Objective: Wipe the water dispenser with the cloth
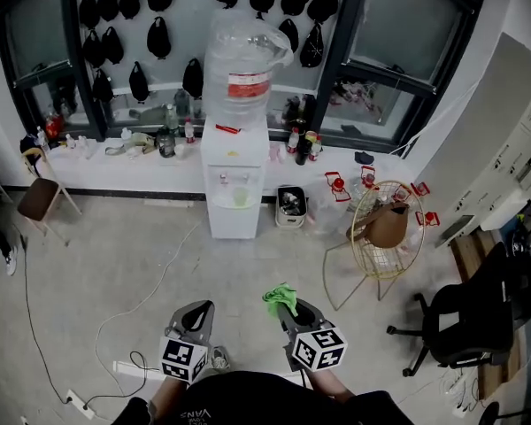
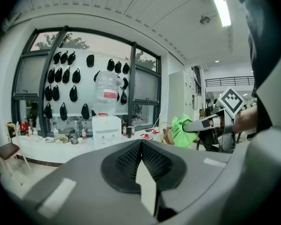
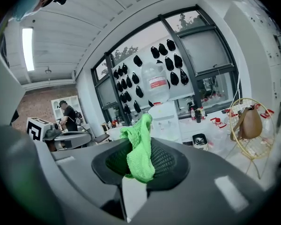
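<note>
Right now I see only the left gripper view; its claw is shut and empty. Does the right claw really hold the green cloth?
Observer: Yes. In the right gripper view the green cloth is pinched between the right claw's jaws.
Operator: Is my way forward free?
Observer: The head view shows a white cable on the floor, left of the straight line to the water dispenser.
Operator: And near its base?
Observer: A small white bin stands on the floor just right of it.

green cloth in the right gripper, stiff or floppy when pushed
Probably floppy: the green knitted cloth droops in folds from the right gripper. Likely light, since a pinch holds it all. It may bunch when pressed.
</note>
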`<control>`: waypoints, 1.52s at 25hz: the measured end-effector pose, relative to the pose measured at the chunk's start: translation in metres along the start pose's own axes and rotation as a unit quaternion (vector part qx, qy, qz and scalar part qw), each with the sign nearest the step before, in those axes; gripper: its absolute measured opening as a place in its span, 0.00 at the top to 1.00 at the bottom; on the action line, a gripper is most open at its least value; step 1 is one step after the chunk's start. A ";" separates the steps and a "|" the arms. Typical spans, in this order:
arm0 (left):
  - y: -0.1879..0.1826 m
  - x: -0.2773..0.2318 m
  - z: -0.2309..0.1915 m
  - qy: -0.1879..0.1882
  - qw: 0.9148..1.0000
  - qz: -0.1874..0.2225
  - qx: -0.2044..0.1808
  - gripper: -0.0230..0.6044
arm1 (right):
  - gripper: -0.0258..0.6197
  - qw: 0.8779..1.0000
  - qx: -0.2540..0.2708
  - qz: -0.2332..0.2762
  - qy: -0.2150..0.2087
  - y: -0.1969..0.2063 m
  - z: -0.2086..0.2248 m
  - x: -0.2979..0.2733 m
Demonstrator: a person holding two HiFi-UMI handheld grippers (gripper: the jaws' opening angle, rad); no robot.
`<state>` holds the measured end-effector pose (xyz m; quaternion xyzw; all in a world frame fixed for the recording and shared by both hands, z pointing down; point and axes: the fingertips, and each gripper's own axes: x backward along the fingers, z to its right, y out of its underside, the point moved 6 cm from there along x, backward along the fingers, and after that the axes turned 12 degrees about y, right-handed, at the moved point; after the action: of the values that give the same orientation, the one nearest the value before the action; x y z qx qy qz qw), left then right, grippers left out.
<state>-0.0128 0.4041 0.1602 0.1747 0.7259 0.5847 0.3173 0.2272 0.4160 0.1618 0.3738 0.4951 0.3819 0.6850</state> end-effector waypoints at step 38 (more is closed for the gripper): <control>-0.053 -0.172 -0.168 -0.080 0.997 -0.022 0.002 0.96 | 0.82 0.995 0.006 -0.067 -0.077 -0.076 0.063 -0.264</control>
<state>0.0080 0.1590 0.1723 0.2059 0.7030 0.5602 0.3868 0.2424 0.1387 0.2125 0.3724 0.4671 0.3025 0.7428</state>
